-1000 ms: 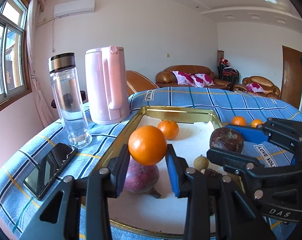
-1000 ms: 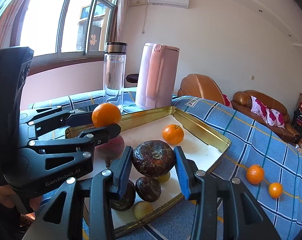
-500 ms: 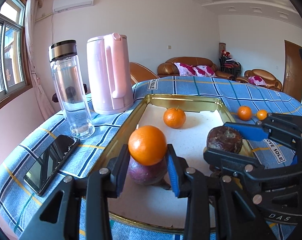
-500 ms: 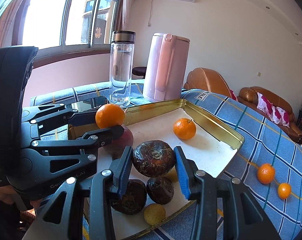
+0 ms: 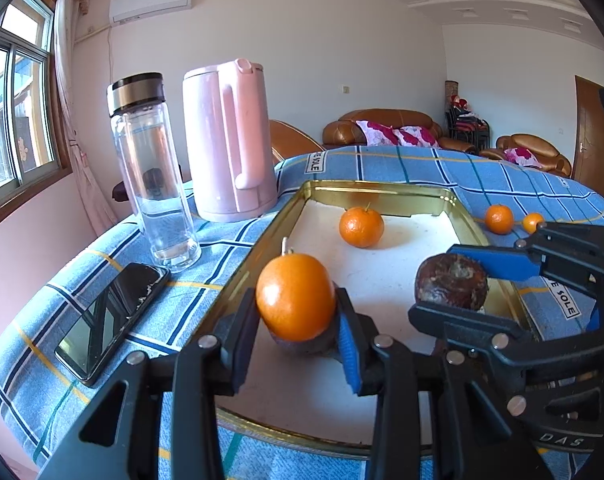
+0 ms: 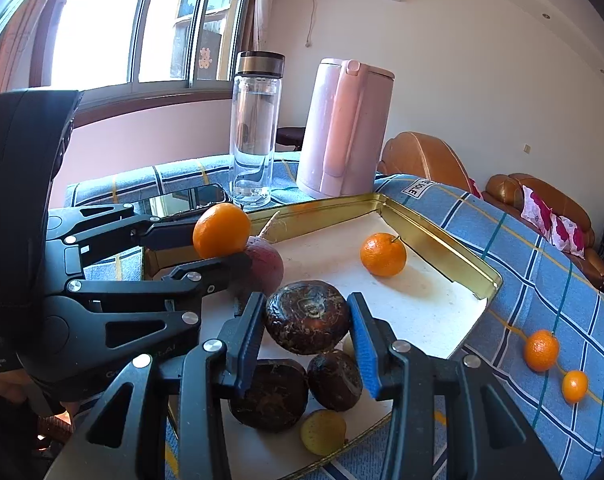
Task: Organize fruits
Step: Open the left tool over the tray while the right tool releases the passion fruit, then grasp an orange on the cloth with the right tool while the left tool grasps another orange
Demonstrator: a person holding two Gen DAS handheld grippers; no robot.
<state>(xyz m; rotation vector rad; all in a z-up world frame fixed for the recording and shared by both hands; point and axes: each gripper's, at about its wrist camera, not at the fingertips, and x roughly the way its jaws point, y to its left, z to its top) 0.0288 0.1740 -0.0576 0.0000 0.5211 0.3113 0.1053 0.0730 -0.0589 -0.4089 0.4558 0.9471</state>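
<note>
My left gripper (image 5: 296,326) is shut on an orange (image 5: 295,297) and holds it above the gold-rimmed tray (image 5: 375,190), over a purple fruit (image 6: 266,264). My right gripper (image 6: 306,330) is shut on a dark brown wrinkled fruit (image 6: 306,322) held above the tray's near corner; the fruit also shows in the left wrist view (image 5: 451,287). A second orange (image 5: 361,227) lies in the tray. Two dark fruits (image 6: 333,380) and a small yellow one (image 6: 322,431) lie under my right gripper.
Two small oranges (image 6: 541,350) lie on the blue checked cloth right of the tray. A pink kettle (image 5: 230,140), a glass bottle (image 5: 154,172) and a phone (image 5: 110,316) stand left of the tray. Sofas stand behind the table.
Both grippers have moved forward over the tray with their fruits still held; the lying orange and the kettle appear closer. The left gripper's orange now sits lower over the purple fruit.
</note>
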